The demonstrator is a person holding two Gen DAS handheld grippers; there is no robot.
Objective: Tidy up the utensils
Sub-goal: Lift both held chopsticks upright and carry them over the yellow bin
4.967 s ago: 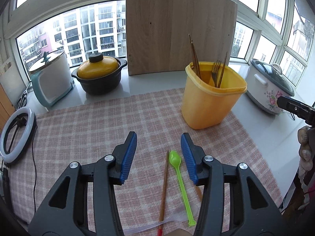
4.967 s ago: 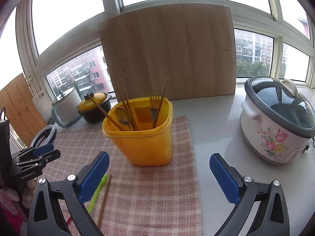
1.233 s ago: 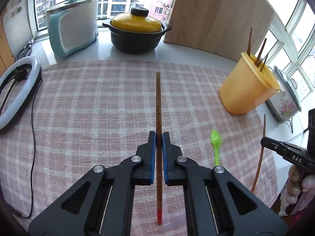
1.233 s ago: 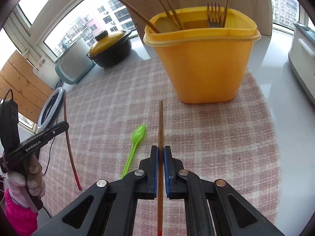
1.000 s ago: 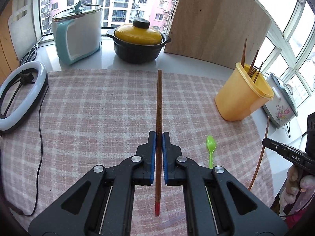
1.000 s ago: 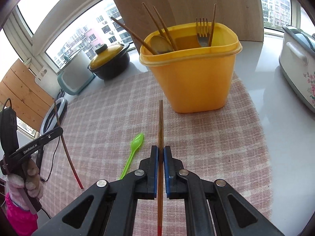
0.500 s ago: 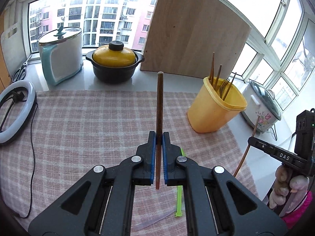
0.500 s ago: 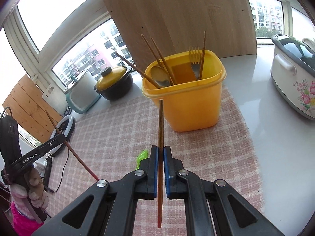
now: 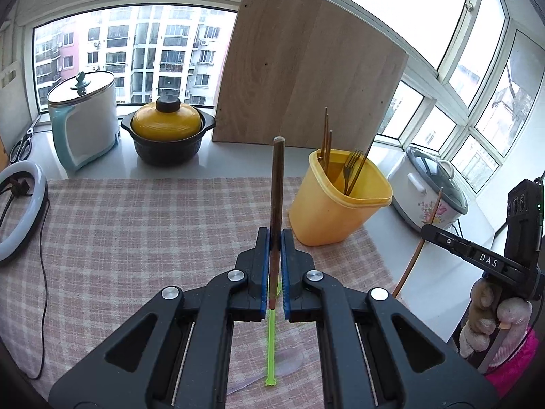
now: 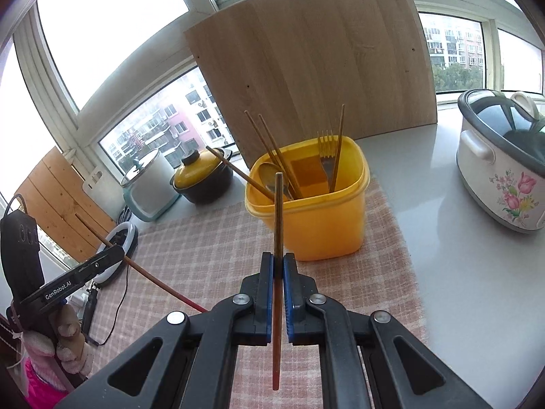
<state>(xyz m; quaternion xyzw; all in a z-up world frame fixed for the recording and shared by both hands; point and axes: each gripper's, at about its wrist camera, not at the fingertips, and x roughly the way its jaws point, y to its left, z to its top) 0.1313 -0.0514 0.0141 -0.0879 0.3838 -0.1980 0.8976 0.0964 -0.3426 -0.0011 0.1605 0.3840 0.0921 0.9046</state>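
The left gripper (image 9: 275,235) has its fingers (image 9: 261,255) clamped on a brown chopstick (image 9: 276,191), which runs straight out between the blue pads with its blunt end up and its red tip just behind the grip. The right gripper (image 10: 278,259) grips a second chopstick (image 10: 278,225) the same way, fingers (image 10: 267,272) pinched tight on the shaft, the reddish end hanging below the pads. Both chopsticks are lifted clear of the checked cloth (image 9: 136,225).

The yellow bin (image 10: 316,221) serves as the landmark. It stands on the cloth's far right part, in front of a wooden board (image 10: 306,68) leaning against the window. Inside it stand several chopsticks (image 10: 272,150), a fork (image 10: 325,146) and a wooden spoon (image 10: 269,173). In the right wrist view the held chopstick's upper end overlaps the bin's near rim; whether it touches cannot be told. In the left wrist view the other chopstick is to the left of the bin (image 9: 335,204), apart from it.

A green plastic spoon (image 9: 270,347) lies on the cloth nearer than the bin, mostly hidden under the left gripper, with a clear plastic spoon (image 9: 286,368) beside its handle. To the right of the bin on the tabletop (image 10: 460,272) sits a flowered cooker (image 10: 504,170). To its left are a yellow-lidded black pot (image 9: 168,136), a white kettle (image 9: 83,119) and a ring light (image 9: 20,211).
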